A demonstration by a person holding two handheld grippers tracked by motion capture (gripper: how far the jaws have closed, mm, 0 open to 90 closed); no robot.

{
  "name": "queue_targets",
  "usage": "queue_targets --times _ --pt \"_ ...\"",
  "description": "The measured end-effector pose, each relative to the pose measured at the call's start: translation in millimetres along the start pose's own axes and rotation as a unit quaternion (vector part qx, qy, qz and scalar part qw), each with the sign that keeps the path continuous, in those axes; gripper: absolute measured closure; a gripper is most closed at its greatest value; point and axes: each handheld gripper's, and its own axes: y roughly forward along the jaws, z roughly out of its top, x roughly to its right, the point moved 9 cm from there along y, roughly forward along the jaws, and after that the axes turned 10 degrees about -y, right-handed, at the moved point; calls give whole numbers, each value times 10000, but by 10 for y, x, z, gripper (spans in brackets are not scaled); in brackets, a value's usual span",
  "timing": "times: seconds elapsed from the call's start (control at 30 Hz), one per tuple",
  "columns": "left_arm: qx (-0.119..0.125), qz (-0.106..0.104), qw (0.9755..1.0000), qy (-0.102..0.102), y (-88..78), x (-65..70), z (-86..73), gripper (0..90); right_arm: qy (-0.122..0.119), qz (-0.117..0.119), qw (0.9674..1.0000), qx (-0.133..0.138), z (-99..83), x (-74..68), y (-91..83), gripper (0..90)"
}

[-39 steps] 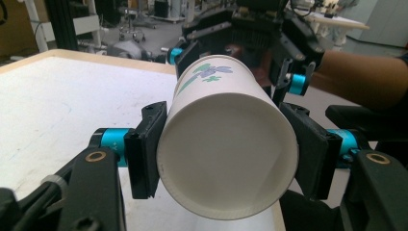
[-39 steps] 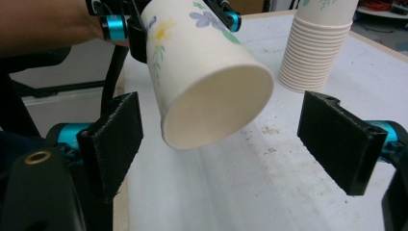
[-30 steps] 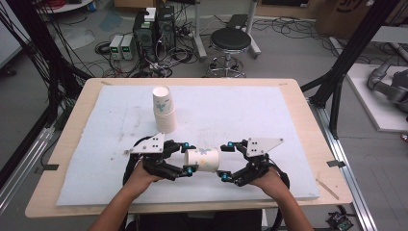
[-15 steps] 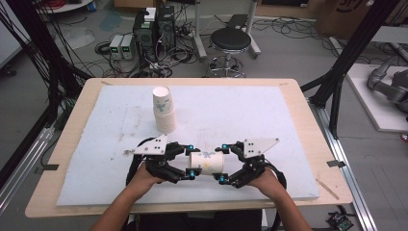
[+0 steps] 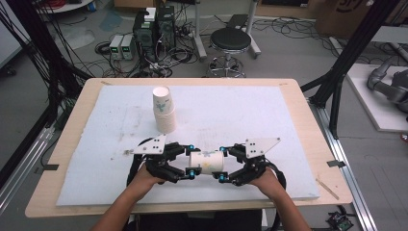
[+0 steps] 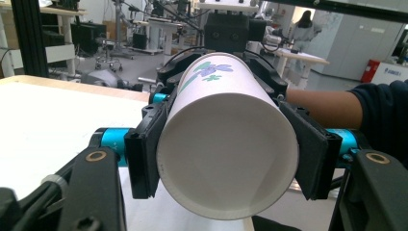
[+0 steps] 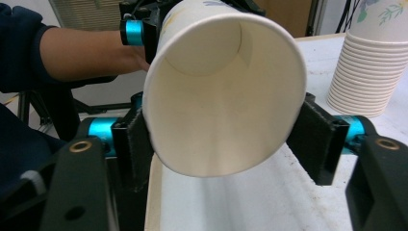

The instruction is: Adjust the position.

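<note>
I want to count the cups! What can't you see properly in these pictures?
- High view: held cup too small to tell if it's one or two nested; left gripper and right gripper, jaws just closing on it, cover its ends.
- Right gripper view: cup stack cut off by top and right edges.

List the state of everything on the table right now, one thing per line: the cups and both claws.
Held paper cup: lying level above the foam mat, clamped at both ends.
Left claw: shut on the cup's bottom end.
Right claw: has just been closing, pads now against the cup's open end.
Stack of paper cups: upside down on the mat, untouched.
</note>
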Motion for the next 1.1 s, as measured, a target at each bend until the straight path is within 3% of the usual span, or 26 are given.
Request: queue_targets --times 0.1,0.13,0.2,0.23,0.4,0.6,0.7,0.9,1.1 --pt "-9 34 10000 14 2 -5 -5 368 26 -7 10000 3 5 1 -11 342" --pt "-93 160 9998 84 10 -18 -18 354 63 7 10000 -10 3 0 -14 340" --pt "-494 590 9970 17 35 -75 -58 103 234 57 9997 -27 5 7 -27 337" --pt "-618 655 9959 30 26 -81 -60 68 264 50 9996 -77 4 12 -36 337" --pt "-859 723 9936 133 -33 -70 -34 68 325 16 9989 -345 13 37 -83 337" --pt "-1315 921 9867 272 -91 -110 -18 69 217 -115 9964 -813 39 93 -73 338" --pt "-1556 1064 9813 382 -110 -137 -10 69 145 -159 9935 -1117 62 118 -52 338" --pt "-1908 1161 9734 506 -123 -156 -37 104 -34 -188 9853 -1695 98 163 -14 338" --pt "-2052 1232 9694 539 -123 -180 -56 104 -178 -168 9792 -2015 139 193 10 338"
